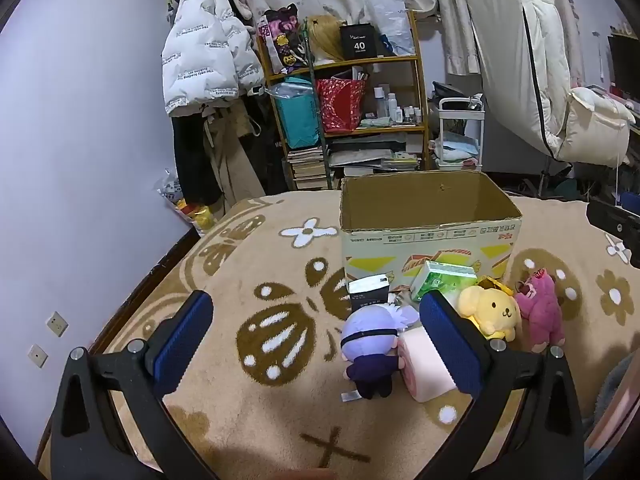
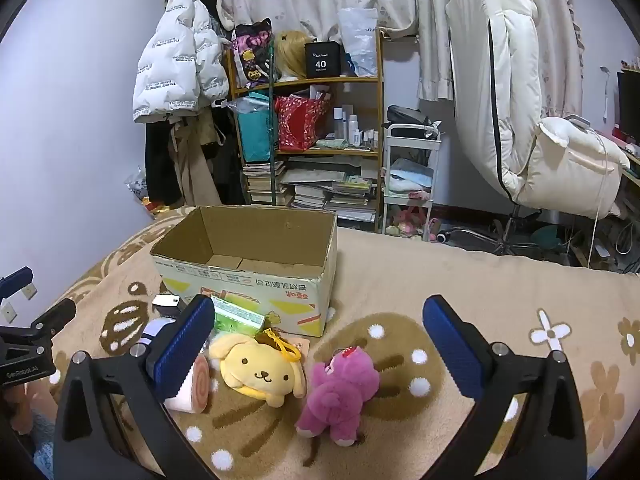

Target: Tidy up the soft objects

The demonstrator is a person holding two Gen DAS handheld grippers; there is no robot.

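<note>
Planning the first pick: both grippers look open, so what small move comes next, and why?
Probably lower the open right gripper over the pink plush: it lies between the fingers, apart from the other toys, and the cardboard box is empty.

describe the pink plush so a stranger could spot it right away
Find the open cardboard box on the tan blanket. In front of it lies a row of soft toys; the pink plush is the fuzzy magenta one beside the yellow dog plush.
</note>
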